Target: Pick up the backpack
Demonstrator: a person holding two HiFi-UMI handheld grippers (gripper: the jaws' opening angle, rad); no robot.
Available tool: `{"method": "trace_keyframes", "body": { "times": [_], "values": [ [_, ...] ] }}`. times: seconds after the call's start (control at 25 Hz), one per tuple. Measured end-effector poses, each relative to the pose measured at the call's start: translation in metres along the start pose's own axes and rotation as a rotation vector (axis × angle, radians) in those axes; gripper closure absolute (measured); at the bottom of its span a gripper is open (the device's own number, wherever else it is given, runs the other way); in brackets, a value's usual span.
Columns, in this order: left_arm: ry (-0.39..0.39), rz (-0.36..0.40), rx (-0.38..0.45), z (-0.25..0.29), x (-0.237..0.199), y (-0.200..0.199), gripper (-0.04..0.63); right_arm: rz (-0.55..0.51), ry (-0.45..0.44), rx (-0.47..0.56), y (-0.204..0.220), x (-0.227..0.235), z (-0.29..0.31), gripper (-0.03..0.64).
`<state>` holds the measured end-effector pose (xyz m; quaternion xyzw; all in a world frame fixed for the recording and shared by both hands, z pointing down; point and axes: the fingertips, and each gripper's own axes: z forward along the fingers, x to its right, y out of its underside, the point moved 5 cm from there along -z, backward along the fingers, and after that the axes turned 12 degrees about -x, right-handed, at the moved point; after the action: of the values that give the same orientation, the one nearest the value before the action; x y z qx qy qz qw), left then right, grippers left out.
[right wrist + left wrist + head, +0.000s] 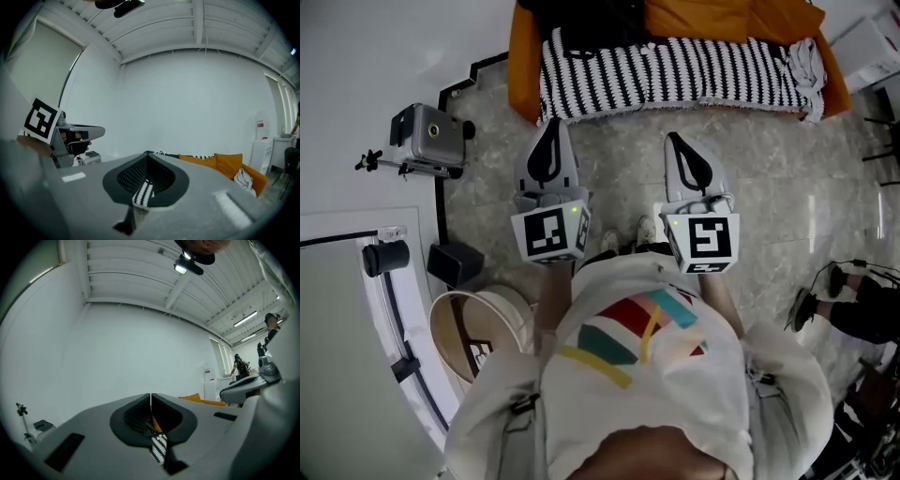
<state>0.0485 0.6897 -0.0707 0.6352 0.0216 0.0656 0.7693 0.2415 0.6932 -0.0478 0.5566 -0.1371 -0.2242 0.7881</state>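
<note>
A black item [581,21], perhaps the backpack, lies at the back of an orange sofa [525,66], cut off by the head view's top edge. A black-and-white striped blanket [675,75] covers the seat in front of it. My left gripper [551,127] and right gripper [675,141] are held side by side over the stone floor, both pointing at the sofa and stopping just short of the blanket. The jaws of both are shut with nothing between them, as the left gripper view [151,395] and the right gripper view [148,153] show.
A camera on a tripod [431,136] stands at the left, with a black box [455,264] and a round bin [478,323] nearer me. A white cloth [806,61] lies on the sofa's right end. A seated person's shoes [848,300] are at the right.
</note>
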Motion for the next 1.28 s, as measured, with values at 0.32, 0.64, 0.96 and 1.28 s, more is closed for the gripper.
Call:
{"method": "trace_keyframes", "body": {
  "times": [0.32, 0.64, 0.96, 1.28],
  "values": [
    [-0.035, 0.004, 0.065, 0.008, 0.038, -0.01, 0.577, -0.016, -0.018, 0.022, 0.008, 0.046, -0.01, 0.612],
    [-0.069, 0.037, 0.078, 0.012, 0.045, -0.031, 0.577, -0.02, -0.049, 0.048, 0.0, 0.061, -0.01, 0.612],
    [-0.07, 0.067, 0.09, 0.022, 0.041, -0.038, 0.577, 0.006, -0.033, 0.07, 0.001, 0.066, -0.004, 0.612],
    [-0.027, 0.084, 0.101, 0.051, 0.037, -0.035, 0.577, 0.041, 0.023, 0.075, 0.004, 0.081, 0.009, 0.612]
  ]
}}
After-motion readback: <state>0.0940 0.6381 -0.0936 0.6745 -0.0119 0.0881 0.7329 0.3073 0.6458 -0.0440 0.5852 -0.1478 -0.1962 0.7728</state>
